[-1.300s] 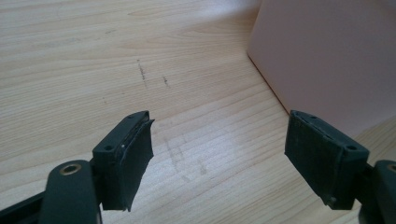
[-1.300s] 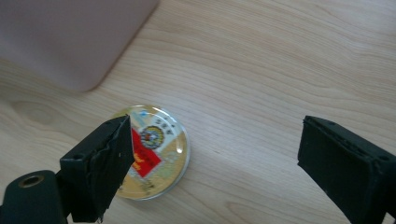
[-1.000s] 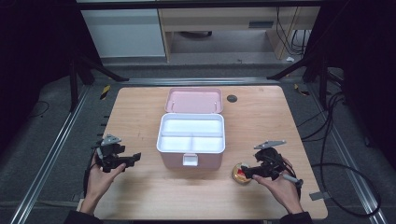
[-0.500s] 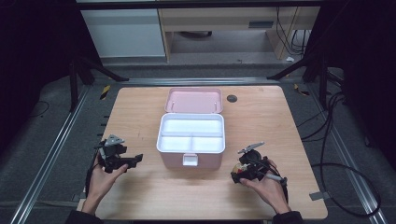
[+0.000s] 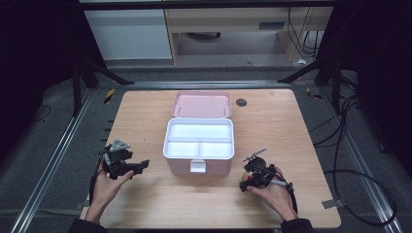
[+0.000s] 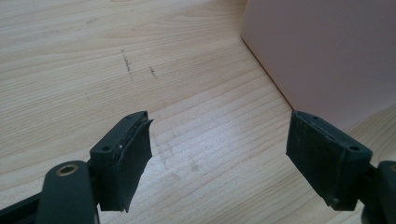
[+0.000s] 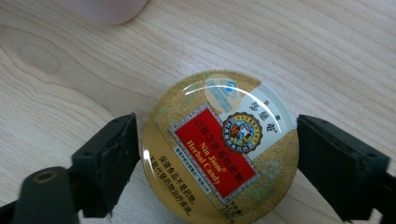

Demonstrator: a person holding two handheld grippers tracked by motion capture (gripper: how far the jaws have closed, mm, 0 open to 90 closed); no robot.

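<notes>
Right tool (image 7: 217,154), jaws wide and just now narrowing slightly, straddles a round candy tin (image 7: 219,149) lying flat on the table (image 5: 145,116) near its front edge, pads seemingly not yet pressing. Left tool (image 6: 217,154) gapes empty beside the pink box (image 5: 199,145).

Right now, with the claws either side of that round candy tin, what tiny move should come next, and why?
Probably close the right gripper on the candy tin. The tin lies flat on the table between the two jaws, which have just been closing; the left pad looks about to touch the rim, while a sliver of gap shows at the right one. Squeezing should secure it for lifting toward the open pink box.
</notes>
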